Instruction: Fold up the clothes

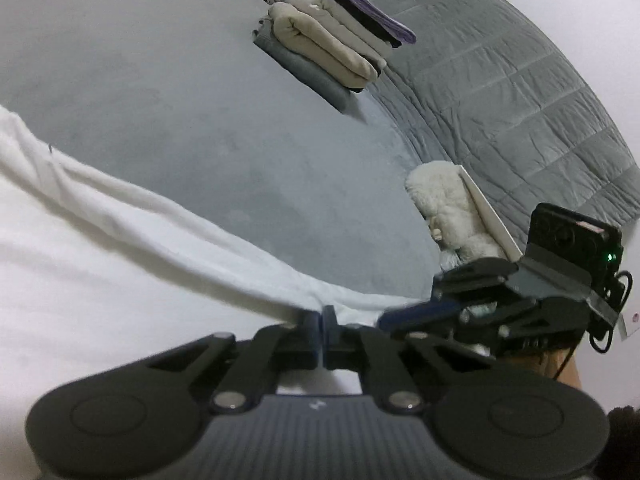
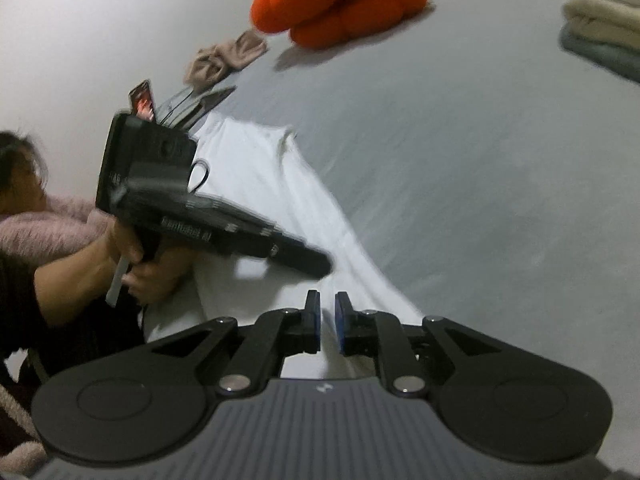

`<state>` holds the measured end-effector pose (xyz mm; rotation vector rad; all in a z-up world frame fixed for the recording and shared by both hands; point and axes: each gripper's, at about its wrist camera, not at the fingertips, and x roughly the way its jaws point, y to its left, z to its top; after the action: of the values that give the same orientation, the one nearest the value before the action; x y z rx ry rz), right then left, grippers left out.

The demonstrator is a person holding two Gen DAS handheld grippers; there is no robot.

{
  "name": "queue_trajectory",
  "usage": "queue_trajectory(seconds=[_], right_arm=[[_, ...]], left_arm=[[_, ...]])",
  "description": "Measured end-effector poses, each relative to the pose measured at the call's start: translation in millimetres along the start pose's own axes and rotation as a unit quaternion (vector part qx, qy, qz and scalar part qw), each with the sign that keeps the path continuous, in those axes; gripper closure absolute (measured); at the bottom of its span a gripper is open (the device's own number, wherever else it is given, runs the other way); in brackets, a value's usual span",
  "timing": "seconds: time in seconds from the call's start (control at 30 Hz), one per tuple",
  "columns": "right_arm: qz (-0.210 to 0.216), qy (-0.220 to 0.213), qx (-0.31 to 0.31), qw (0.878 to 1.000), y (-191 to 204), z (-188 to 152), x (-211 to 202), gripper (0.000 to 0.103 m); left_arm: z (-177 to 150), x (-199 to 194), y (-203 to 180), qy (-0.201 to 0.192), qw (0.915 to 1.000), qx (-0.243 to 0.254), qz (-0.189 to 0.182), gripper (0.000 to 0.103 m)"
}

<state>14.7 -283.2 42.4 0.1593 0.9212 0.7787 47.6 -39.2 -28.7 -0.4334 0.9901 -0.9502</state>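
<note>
Left wrist: left tongs (image 1: 322, 316) pinch white garment (image 1: 80, 240); angled downward.

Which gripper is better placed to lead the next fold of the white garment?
Left, probably. The left gripper has its jaws shut on the white garment at its edge; the right gripper hovers over it, jaws apart, holding nothing.

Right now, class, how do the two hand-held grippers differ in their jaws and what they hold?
The left hand-held gripper has its jaws shut, pinching the edge of the white garment. The right hand-held gripper has its jaws slightly apart, with no cloth pinched between them. Both hang low over the same garment on the grey bed.
</note>
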Motion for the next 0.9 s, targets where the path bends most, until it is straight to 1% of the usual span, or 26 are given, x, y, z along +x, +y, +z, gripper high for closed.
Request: queue_trajectory(seconds=[0.03, 0.07, 0.1, 0.17, 0.23, 0.33, 0.4, 0.43, 0.5, 0.53, 0.67, 0.7, 0.8, 0.87, 0.9], right_arm=[[-0.010, -0.005, 0.005, 1.000, -2.6, 0.6, -2.7, 0.083], [-0.025, -0.009, 0.009, 1.000, -6.0, 1.1, -5.3, 0.068], [-0.041, -0.012, 0.011, 0.999, -9.1, 1.5, -7.6, 0.061], [-0.073, -0.014, 0.010, 0.997, -14.3, 1.8, -10.6, 0.059], [-0.091, -0.012, 0.010, 0.996, -18.8, -0.8, -13.4, 0.059], [-0.108, 0.001, -0.006, 0.994, -17.5, -6.1, -11.4, 0.069], [-0.119, 0.008, -0.025, 0.992, -14.2, -10.3, -9.5, 0.070], [-0.127, 0.011, -0.035, 0.991, -12.5, -11.8, -7.8, 0.072], [-0.142, 0.017, -0.055, 0.988, -7.3, -14.6, -3.5, 0.083], [-0.148, 0.019, -0.066, 0.987, -4.0, -16.0, -1.5, 0.099], [-0.187, 0.012, -0.120, 0.975, 15.0, -22.9, 8.0, 0.099], [-0.195, 0.003, -0.122, 0.973, 16.6, -23.8, 5.2, 0.099], [-0.224, -0.047, -0.122, 0.966, 21.4, -26.7, -13.5, 0.100], [-0.233, -0.069, -0.112, 0.963, 20.2, -29.2, -21.6, 0.100], [-0.239, -0.072, -0.108, 0.962, 18.5, -30.4, -22.1, 0.101]], left_arm=[[0.0, -0.3, -1.8, 0.002, 1.0000, 0.003, 0.003, 0.101], [-0.9, -0.8, -4.2, 0.004, 0.9999, 0.009, 0.006, 0.101], [-2.1, -1.5, -5.9, 0.006, 0.9998, 0.015, 0.009, 0.101], [-2.7, -2.5, -7.7, 0.007, 0.9996, 0.025, 0.013, 0.101], [-2.8, -1.6, -7.7, 0.007, 0.9994, 0.031, 0.015, 0.100], [-2.4, -0.5, -7.2, 0.006, 0.9992, 0.036, 0.016, 0.099], [-1.5, -0.1, -7.6, 0.005, 0.9991, 0.038, 0.017, 0.099], [-1.3, 0.3, -8.4, 0.005, 0.9991, 0.039, 0.018, 0.099], [-1.5, 0.2, -9.1, 0.004, 0.9989, 0.042, 0.019, 0.099], [-1.8, -0.1, -9.2, 0.004, 0.9989, 0.043, 0.020, 0.099], [-2.2, -0.3, -10.4, 0.002, 0.9986, 0.048, 0.021, 0.099], [-2.2, -0.2, -10.7, 0.001, 0.9986, 0.049, 0.021, 0.099], [-1.6, -0.7, -10.6, 0.002, 0.9987, 0.046, 0.020, 0.099], [-1.8, -0.5, -11.0, 0.003, 0.9988, 0.044, 0.020, 0.099], [-2.2, -0.4, -10.7, 0.003, 0.9988, 0.044, 0.020, 0.099]])
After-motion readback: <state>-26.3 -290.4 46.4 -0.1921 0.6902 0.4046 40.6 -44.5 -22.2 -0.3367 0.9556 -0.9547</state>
